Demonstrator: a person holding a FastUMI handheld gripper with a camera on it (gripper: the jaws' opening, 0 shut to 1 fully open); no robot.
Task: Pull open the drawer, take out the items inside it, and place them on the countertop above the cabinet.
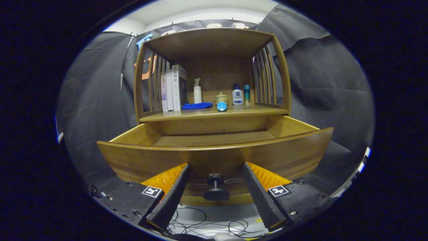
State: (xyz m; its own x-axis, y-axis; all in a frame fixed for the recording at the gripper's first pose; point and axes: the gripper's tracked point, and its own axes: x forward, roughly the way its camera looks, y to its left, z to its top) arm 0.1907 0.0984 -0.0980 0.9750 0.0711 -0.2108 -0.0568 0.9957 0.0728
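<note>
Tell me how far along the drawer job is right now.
Done: the drawer is pulled open, and its visible floor looks bare. The blue cloth and blue tube lie on the countertop. In hand: nothing; the gripper is open around the knob. Nothing visible left.

The drawer [214,147] stands pulled out below the bench [214,113]. On the bench: books [173,87] left, cloth [196,105] beside them, bottles [241,94] right. The knob [215,187] sits between the hand-held gripper [215,169] fingers.
</note>
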